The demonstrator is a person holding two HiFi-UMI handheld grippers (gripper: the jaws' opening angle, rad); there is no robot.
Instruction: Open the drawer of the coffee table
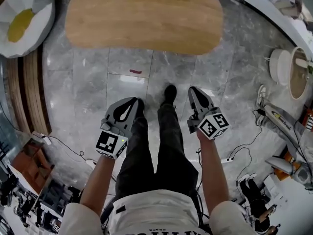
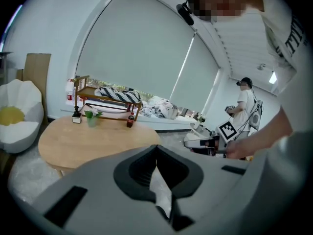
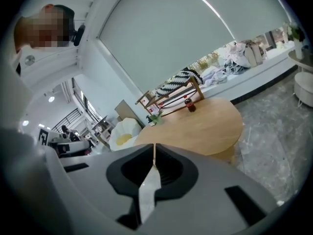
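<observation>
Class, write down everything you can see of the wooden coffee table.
The coffee table has a long, rounded top of pale, smooth wood, level, standing on the grey marble floor. Along its far edge stand a small dark bottle and a green plant. No drawer shows. The left gripper and right gripper hang short of it.
</observation>
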